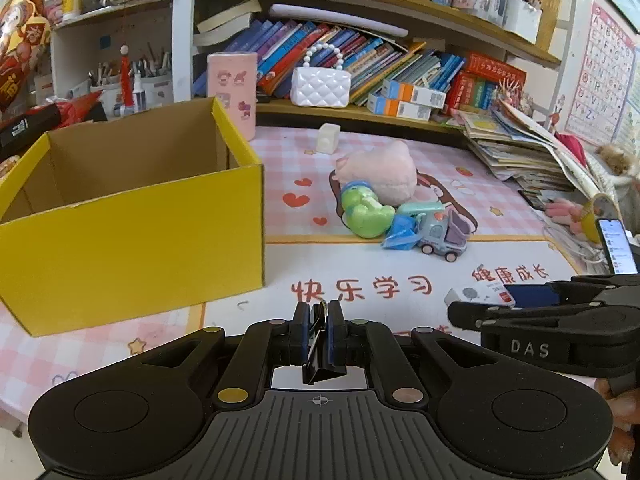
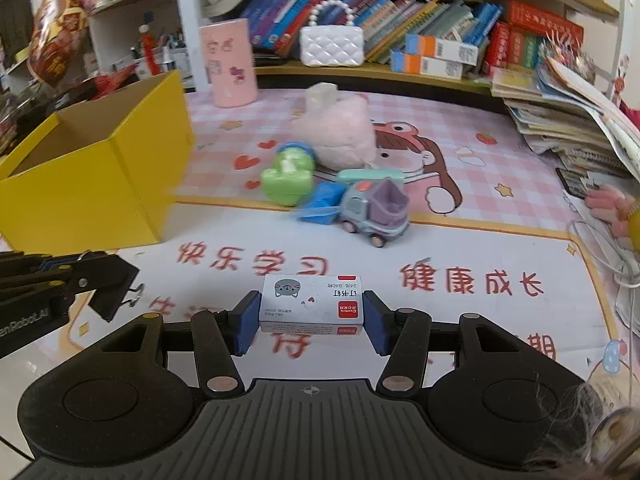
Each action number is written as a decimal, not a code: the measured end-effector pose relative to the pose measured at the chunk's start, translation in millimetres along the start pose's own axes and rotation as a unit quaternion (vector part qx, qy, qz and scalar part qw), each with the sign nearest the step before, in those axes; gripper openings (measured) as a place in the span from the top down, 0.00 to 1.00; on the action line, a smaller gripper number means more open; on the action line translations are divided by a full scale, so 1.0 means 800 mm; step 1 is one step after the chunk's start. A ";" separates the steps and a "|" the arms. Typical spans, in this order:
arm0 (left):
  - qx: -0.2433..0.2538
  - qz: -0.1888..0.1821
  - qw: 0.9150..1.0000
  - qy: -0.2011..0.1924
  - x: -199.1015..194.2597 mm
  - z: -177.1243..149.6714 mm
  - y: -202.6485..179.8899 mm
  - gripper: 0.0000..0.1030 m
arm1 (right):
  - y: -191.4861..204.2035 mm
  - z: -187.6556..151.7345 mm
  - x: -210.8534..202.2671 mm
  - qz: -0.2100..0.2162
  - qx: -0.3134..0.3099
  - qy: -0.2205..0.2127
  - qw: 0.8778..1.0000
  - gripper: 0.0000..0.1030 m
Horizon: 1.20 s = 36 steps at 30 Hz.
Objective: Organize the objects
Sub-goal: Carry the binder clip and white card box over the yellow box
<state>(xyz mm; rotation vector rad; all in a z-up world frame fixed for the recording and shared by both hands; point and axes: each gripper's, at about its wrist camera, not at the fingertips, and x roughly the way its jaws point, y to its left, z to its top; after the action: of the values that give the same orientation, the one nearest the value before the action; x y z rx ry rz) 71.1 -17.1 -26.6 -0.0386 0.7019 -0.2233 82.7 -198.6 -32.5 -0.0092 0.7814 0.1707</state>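
My left gripper [image 1: 319,330] is shut on a black binder clip [image 1: 322,372], held above the mat in front of the open yellow cardboard box [image 1: 132,236]. The clip also shows in the right wrist view [image 2: 114,288]. My right gripper [image 2: 311,316] is shut on a small white staples box [image 2: 312,304] and holds it above the mat; it shows at the right of the left wrist view [image 1: 480,295]. On the mat lie a pink plush toy [image 1: 384,172], a green toy [image 1: 366,212], a blue piece [image 1: 400,234] and a toy truck [image 1: 444,236].
A pink cylinder holder [image 1: 234,92] and a small white block [image 1: 328,139] stand behind the box. A white quilted purse [image 1: 320,86] sits on the book shelf. A stack of books [image 1: 520,152] and a phone [image 1: 616,246] are at the right.
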 end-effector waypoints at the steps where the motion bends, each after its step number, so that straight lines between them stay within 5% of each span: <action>1: -0.001 -0.002 1.000 -0.002 -0.004 -0.002 0.003 0.93 | 0.005 -0.002 -0.002 0.001 -0.002 0.001 1.000 0.51; 36: -0.028 0.029 0.999 -0.012 -0.126 -0.086 0.136 0.93 | 0.195 -0.076 -0.050 0.049 -0.049 0.010 0.998 0.51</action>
<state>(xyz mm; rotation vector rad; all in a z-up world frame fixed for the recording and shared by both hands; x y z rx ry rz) -27.0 113.1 -27.4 -0.0731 0.6852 -0.1470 -12.4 -54.8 -38.9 -0.0651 0.7933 0.3022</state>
